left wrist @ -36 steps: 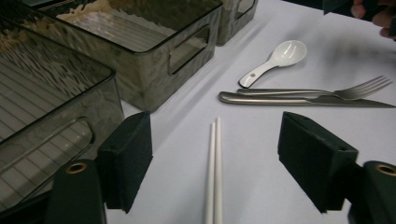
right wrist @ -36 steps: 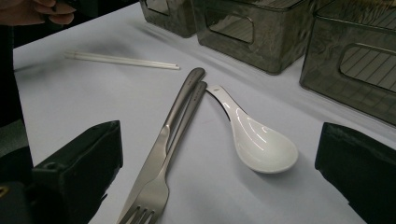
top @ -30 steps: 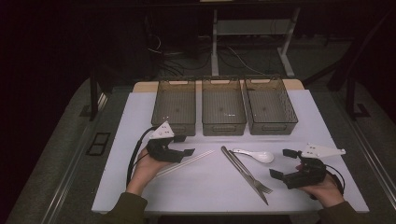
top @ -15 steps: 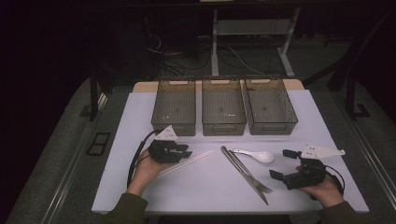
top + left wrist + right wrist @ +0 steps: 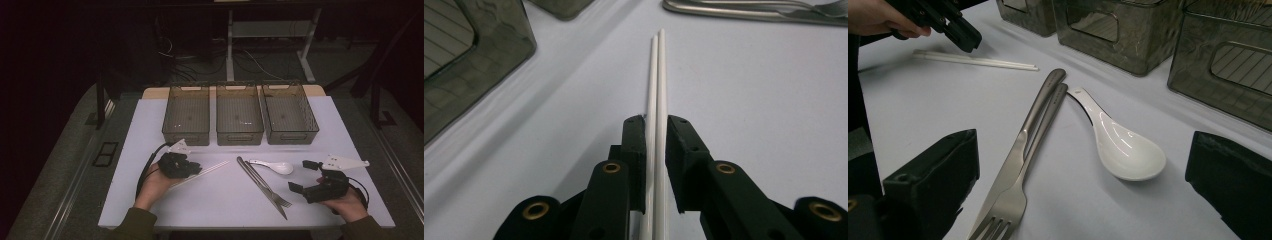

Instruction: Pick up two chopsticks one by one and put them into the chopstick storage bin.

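White table (image 5: 210, 205) (three grey bins (image 5: 239, 115) at back), dark rm w/ floor cables (image 5: 250, 57).

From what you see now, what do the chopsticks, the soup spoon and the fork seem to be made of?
Chopsticks: probably plastic, plain white, smooth, faint sheen.
Soup spoon: likely glazed ceramic or melamine, glossy white with bright reflections.
Fork: metal, apparently stainless steel, brushed grey shine.

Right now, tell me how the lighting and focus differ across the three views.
High view: dim, dark surround, the white table the one bright area. Left gripper view: bright and even, chopsticks sharp mid-frame, softer far off. Right gripper view: glare on the spoon bowl, near fingers blurred.
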`<state>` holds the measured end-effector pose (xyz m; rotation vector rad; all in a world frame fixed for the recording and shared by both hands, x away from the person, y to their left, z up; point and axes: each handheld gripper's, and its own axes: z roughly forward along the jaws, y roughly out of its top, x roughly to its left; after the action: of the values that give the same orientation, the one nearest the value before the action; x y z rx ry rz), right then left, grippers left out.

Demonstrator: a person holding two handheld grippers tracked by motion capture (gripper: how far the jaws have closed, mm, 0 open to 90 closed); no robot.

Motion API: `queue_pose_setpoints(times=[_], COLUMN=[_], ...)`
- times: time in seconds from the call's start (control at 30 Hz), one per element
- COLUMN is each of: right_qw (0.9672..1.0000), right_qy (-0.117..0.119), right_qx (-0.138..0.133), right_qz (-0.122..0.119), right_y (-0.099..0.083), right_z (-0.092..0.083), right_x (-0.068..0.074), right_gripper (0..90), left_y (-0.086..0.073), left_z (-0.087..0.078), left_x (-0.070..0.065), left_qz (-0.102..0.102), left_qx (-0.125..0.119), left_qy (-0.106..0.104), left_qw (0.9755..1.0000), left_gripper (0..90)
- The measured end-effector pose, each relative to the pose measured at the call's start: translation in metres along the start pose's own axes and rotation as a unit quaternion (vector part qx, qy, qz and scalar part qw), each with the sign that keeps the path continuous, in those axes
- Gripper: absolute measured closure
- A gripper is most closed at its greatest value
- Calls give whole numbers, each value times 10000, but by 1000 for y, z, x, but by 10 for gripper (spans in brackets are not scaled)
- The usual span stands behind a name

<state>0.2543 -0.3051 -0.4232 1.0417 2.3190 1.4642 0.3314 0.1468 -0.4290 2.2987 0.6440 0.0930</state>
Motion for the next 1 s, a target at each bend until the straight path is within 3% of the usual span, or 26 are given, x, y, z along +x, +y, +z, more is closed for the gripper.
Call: queue_pose_setpoints(times=[0.3, 0.4, 1.0], right_qw=[10000, 10000, 10000], right_qy=[7, 5, 18], right_qx=[6, 5, 4], right_qz=[7, 17, -4], right_y=[0, 0, 0], right_z=[0, 0, -1], right_x=[0, 0, 0], right_gripper=[10, 10, 10], left_y=[-3, -4, -9], left_z=[3, 4, 5], left_x=[1, 0, 4], left_qz=[20, -86, 23], left_qx=[193, 194, 348], left_qy=[-5, -13, 136], left_qw=[9998, 9998, 9993], left_gripper=[803, 803, 810])
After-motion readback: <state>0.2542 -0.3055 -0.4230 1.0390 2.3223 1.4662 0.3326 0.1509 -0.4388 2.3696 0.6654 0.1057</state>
